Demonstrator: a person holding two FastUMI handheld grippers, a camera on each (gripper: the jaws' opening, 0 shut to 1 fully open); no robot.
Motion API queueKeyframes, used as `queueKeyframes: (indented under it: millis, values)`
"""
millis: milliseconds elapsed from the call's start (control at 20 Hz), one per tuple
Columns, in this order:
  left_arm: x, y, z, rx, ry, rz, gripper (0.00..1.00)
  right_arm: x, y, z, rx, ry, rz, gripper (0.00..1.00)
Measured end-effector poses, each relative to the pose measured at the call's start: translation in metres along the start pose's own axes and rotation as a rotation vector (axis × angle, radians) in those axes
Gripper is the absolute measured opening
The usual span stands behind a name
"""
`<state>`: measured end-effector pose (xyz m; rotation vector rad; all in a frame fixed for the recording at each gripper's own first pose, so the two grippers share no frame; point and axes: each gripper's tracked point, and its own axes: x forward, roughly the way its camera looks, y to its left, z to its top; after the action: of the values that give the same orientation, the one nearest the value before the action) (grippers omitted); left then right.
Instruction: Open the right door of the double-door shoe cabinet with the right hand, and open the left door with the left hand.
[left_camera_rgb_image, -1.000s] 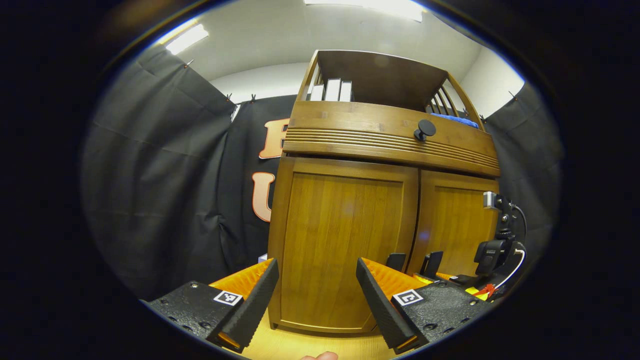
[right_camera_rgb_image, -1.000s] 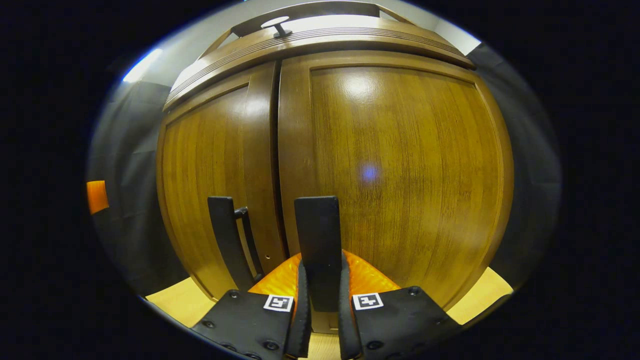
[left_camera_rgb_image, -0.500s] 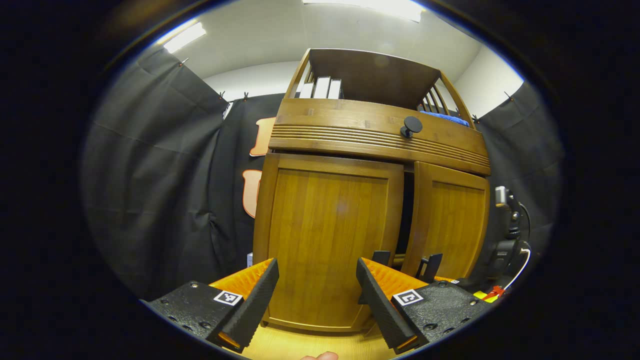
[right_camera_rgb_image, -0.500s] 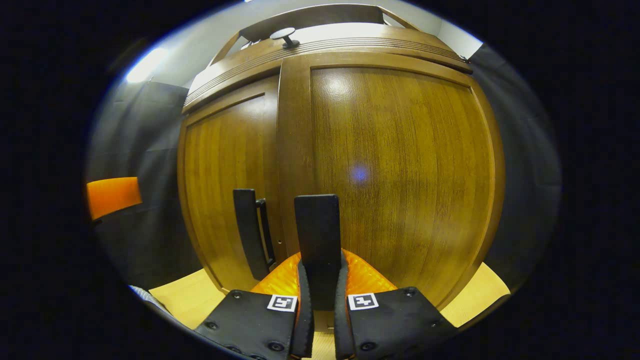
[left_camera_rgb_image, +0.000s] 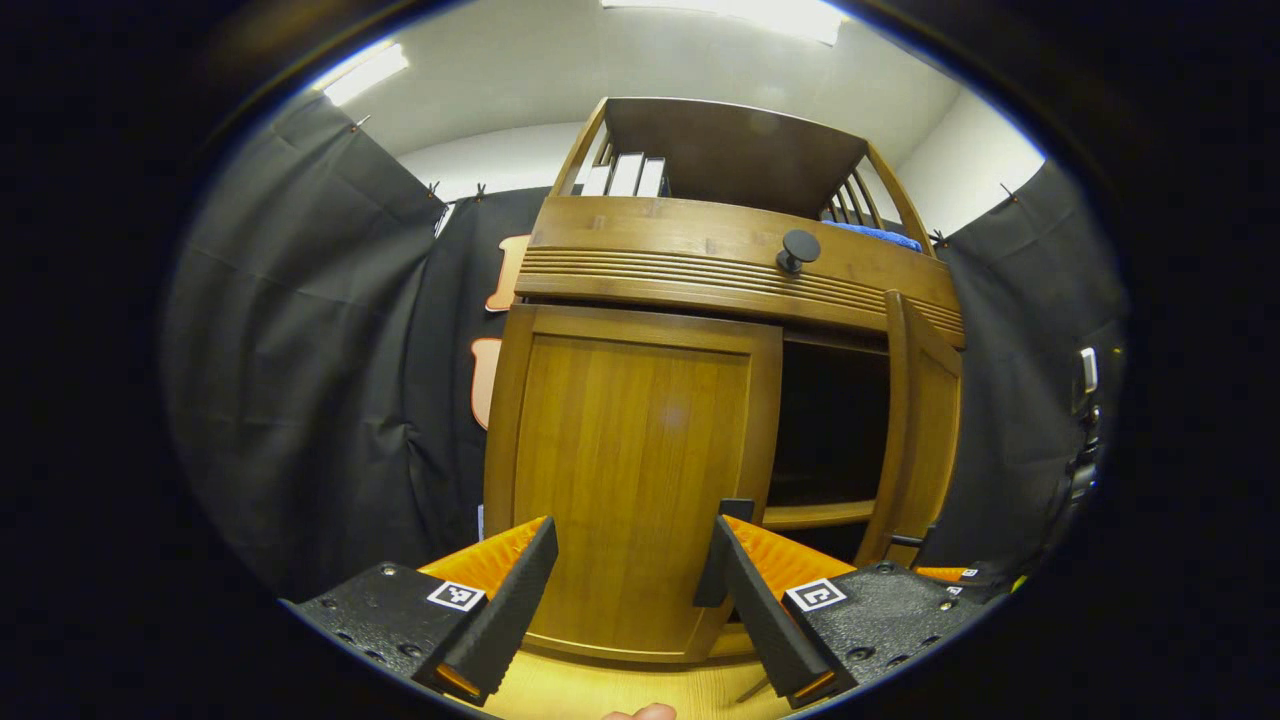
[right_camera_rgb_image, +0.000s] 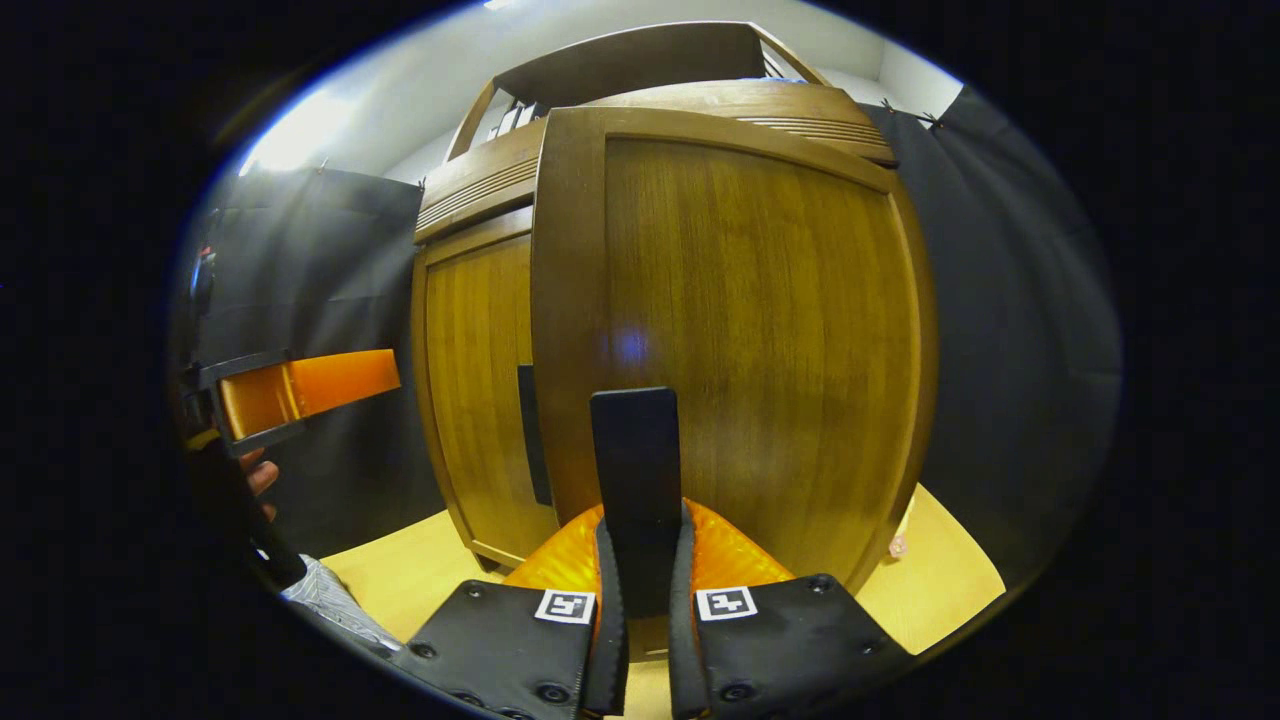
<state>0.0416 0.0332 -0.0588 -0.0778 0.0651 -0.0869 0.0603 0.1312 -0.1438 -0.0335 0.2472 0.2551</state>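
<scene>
The wooden shoe cabinet stands ahead. In the left gripper view its left door (left_camera_rgb_image: 630, 470) is closed and the right door (left_camera_rgb_image: 922, 430) stands swung out, baring a dark inside (left_camera_rgb_image: 830, 420). My left gripper (left_camera_rgb_image: 635, 530) is open just before the left door, whose black handle (left_camera_rgb_image: 712, 555) sits by the right finger. In the right gripper view my right gripper (right_camera_rgb_image: 640, 600) is shut on the right door's black handle (right_camera_rgb_image: 635, 460), with the right door (right_camera_rgb_image: 760, 330) wide before it. Beside it the left door (right_camera_rgb_image: 475, 380) and its handle (right_camera_rgb_image: 530, 435) show, and the left gripper (right_camera_rgb_image: 300, 385) with a hand (right_camera_rgb_image: 258, 475).
Above the doors runs a drawer front with a round black knob (left_camera_rgb_image: 798, 247). The open top shelf holds books (left_camera_rgb_image: 625, 175) and a blue cloth (left_camera_rgb_image: 880, 235). A low shelf (left_camera_rgb_image: 810, 515) crosses the opened side. Light wood floor (right_camera_rgb_image: 950, 570) lies under the cabinet; black cloth walls stand on both sides.
The right door has swung from closed to well open, pulled by the right gripper on its handle. The left gripper stays open and has shifted toward the left door's handle.
</scene>
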Motion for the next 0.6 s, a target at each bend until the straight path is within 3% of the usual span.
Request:
queueKeyframes:
  millis: [50, 200, 250, 350, 450, 500, 550, 600]
  values:
    - [0.000, -0.002, 0.000, 0.001, -0.001, -0.005, 0.98, -0.008, -0.003, 0.001, 0.002, -0.005, -0.002, 0.24]
    - [0.003, -0.008, 0.000, 0.002, -0.006, -0.016, 0.95, -0.027, -0.011, 0.002, 0.015, -0.012, -0.016, 0.24]
    - [0.004, -0.011, -0.001, 0.001, -0.004, -0.020, 0.95, -0.033, -0.014, 0.001, 0.018, -0.013, -0.024, 0.28]
    - [0.004, -0.017, -0.004, 0.002, 0.004, -0.032, 0.95, -0.044, -0.020, 0.002, 0.021, -0.014, -0.042, 0.19]
    - [0.006, -0.022, -0.005, 0.007, 0.008, -0.046, 0.95, -0.052, -0.026, 0.003, 0.023, -0.020, -0.056, 0.19]
    - [0.007, -0.025, -0.005, 0.008, 0.009, -0.053, 0.98, -0.054, -0.029, 0.003, 0.023, -0.019, -0.065, 0.24]
    - [0.007, -0.028, -0.006, 0.007, 0.008, -0.060, 0.98, -0.058, -0.031, 0.002, 0.019, -0.016, -0.074, 0.19]
    - [0.008, -0.031, -0.006, 0.004, 0.005, -0.067, 0.95, -0.061, -0.033, 0.001, 0.017, -0.013, -0.086, 0.23]
